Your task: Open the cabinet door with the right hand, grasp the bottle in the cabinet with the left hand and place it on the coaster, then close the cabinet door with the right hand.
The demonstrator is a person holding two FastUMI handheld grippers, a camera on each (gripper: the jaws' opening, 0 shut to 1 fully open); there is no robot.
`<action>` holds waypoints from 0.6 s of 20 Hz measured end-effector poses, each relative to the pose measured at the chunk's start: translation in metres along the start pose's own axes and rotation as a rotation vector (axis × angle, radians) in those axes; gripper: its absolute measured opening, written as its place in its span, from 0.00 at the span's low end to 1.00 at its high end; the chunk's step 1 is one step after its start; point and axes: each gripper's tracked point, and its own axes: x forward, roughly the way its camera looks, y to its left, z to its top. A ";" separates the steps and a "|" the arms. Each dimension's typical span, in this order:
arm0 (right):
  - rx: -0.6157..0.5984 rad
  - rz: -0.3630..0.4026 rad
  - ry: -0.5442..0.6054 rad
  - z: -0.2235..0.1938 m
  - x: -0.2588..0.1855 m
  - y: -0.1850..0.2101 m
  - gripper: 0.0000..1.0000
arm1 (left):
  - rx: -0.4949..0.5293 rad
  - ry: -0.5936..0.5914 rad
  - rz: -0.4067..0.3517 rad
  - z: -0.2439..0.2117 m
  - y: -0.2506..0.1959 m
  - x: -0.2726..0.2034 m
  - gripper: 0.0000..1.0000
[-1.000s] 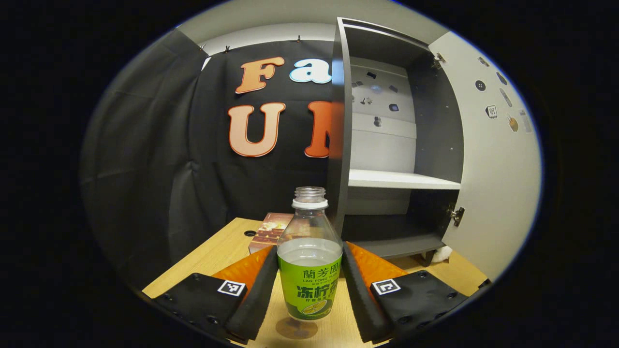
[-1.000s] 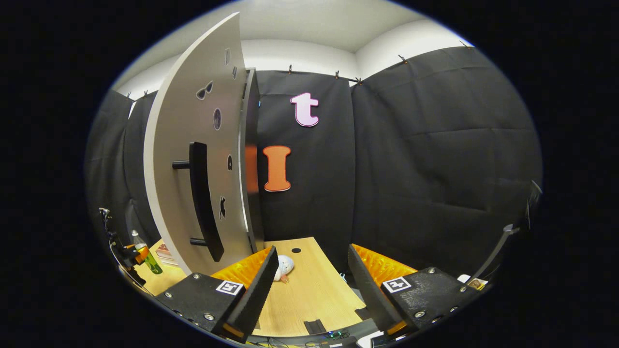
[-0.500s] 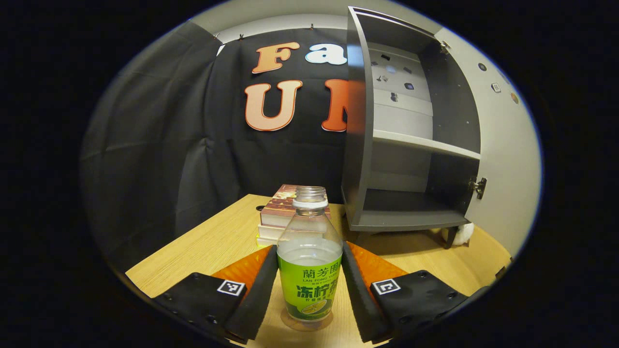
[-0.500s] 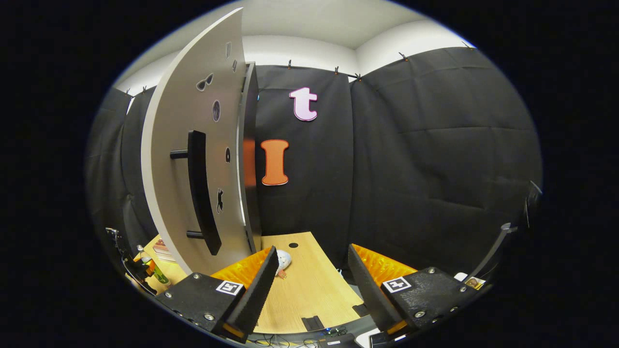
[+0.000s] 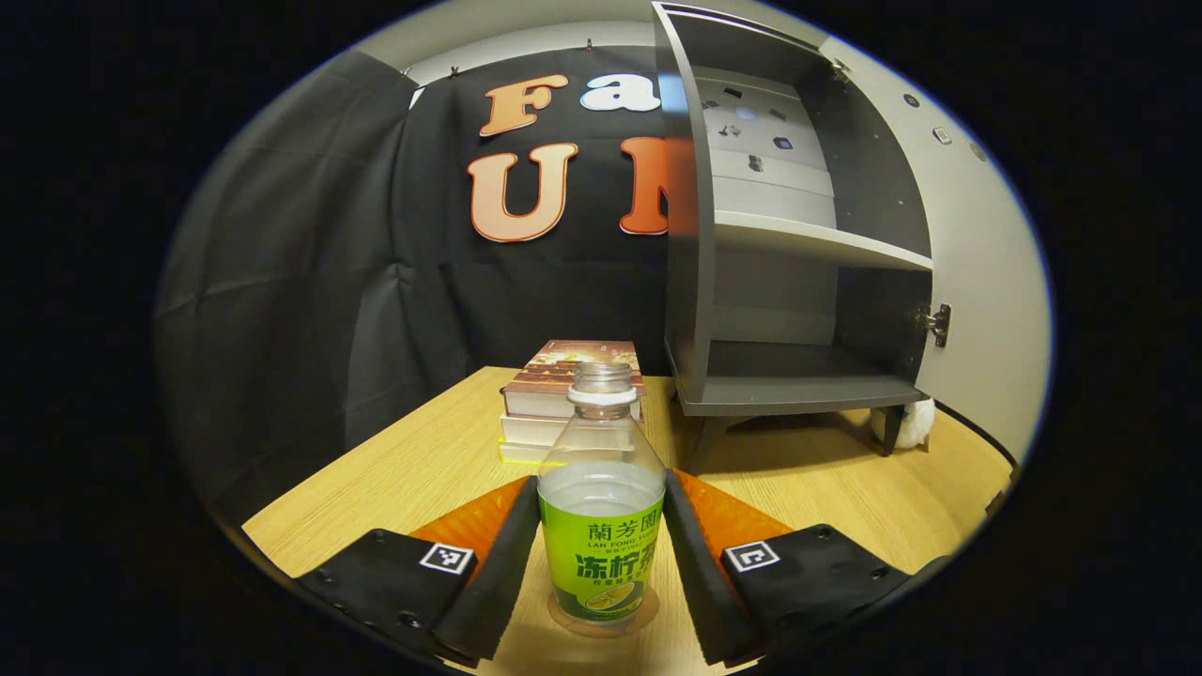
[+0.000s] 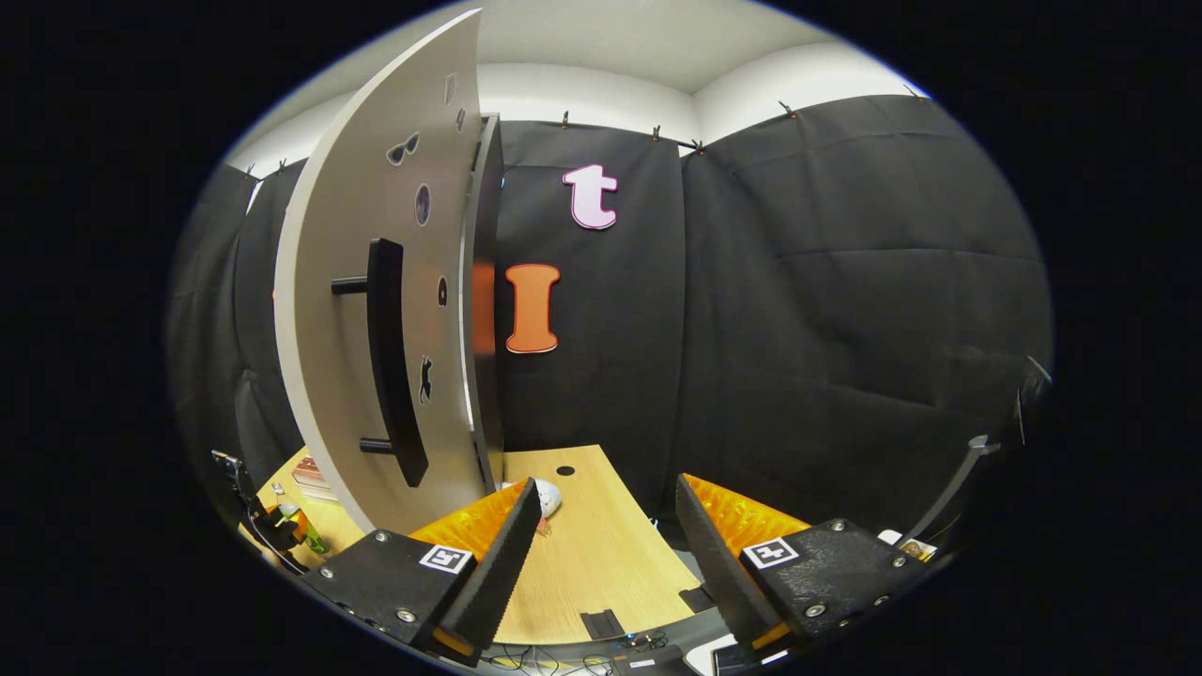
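In the left gripper view, the left tongs (image 5: pixel 601 554) are seen closed on the uncapped drink bottle (image 5: pixel 601 526), one finger pressed against each side of its green label. The bottle's base is seen on, or just above, a round clear coaster (image 5: pixel 601 615) on the bench (image 5: pixel 423 469); whether it has fully touched down cannot be told. A stack of books (image 5: pixel 563 399) lies at twelve o'clock beyond the bottle, and the grey cabinet (image 5: pixel 798 282) stands at about one o'clock with its shelves bare and its door (image 5: pixel 977 282) swung wide at two to three o'clock.

In the right gripper view, the right tongs (image 6: pixel 606 554) are held wide apart with nothing between them, over the bench edge. The open cabinet door (image 6: pixel 376 310) rises at ten to eleven o'clock, well apart from the tongs, its black bar handle (image 6: pixel 390 361) facing them. The bottle and the left tongs are glimpsed small at eight o'clock.

The step in hand is judged to be the setting of the bottle on the coaster. Next, a release by the left tongs is called for, followed by a straight withdrawal so the uncapped bottle is not tipped. The door is then to be pushed shut by the right tongs, which must first be brought across to the door or its handle.
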 end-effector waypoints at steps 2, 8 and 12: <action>-0.005 0.005 0.000 0.001 0.002 0.003 0.94 | 0.006 -0.003 0.004 -0.002 -0.001 0.000 0.83; -0.014 0.031 0.000 0.001 0.004 0.013 0.90 | -0.001 0.028 0.013 -0.011 -0.001 -0.012 0.85; -0.009 0.054 0.000 0.001 0.007 0.023 0.94 | -0.016 0.054 0.033 -0.017 0.005 -0.019 0.85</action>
